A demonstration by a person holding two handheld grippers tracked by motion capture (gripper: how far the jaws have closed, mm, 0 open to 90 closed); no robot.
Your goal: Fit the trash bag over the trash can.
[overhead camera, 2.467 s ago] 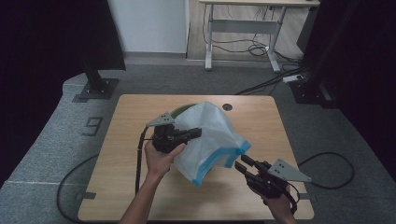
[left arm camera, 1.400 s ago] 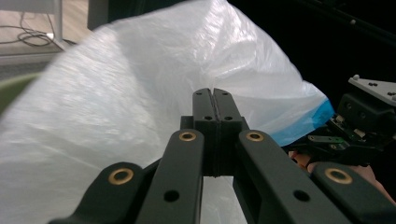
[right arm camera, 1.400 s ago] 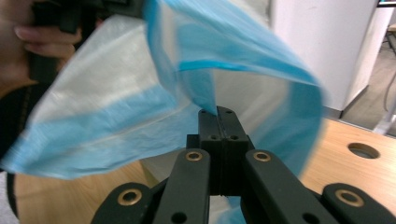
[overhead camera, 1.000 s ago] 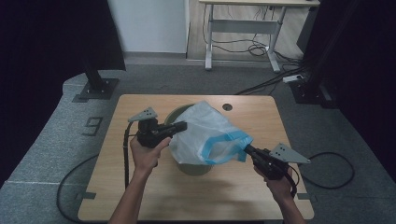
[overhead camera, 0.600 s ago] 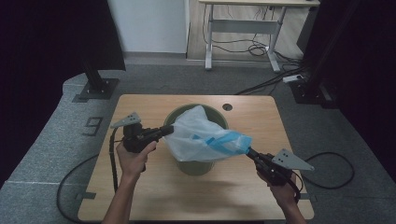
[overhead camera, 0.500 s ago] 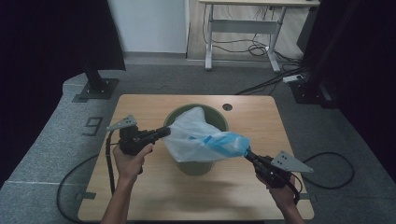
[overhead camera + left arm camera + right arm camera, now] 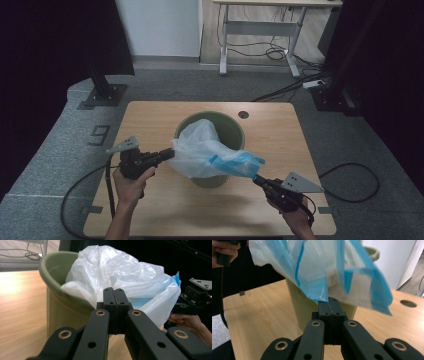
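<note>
So the big change over the last couple of seconds: we had the bag (image 7: 210, 152) bunched up in a lump over the middle of the counter (image 7: 150, 125), with both grippers crowded in close, and now it's pulled out wide across the top of the green bin (image 7: 227, 127). Our left gripper (image 7: 167, 154) has swung out to about 9 o'clock of the bin and the right gripper (image 7: 257, 179) has dropped back toward 4 o'clock, so the plastic is stretched between them like a hammock, with the white part humped over the bin mouth and the blue-striped edge trailing toward the right hand (image 7: 297, 220). In the left gripper view the jaws are clenched tight together with white film pinched at the tips, and the right gripper view shows the same thing, jaws squeezed closed on a blue fold of the bag (image 7: 322, 295). The bin itself sits where it was, a bit past 12 o'clock of the counter's centre, near the cable hole (image 7: 243, 114). What we take from this is that the bag is opened up enough to start lining the bin, but it's sitting on top of the rim, not over it. We can't tell from here whether the mouth of the bag is actually facing down into the bin or is twisted. Our guess is the next bit means lowering both edges down around the rim at opposite sides without letting the thin film slip out.
</note>
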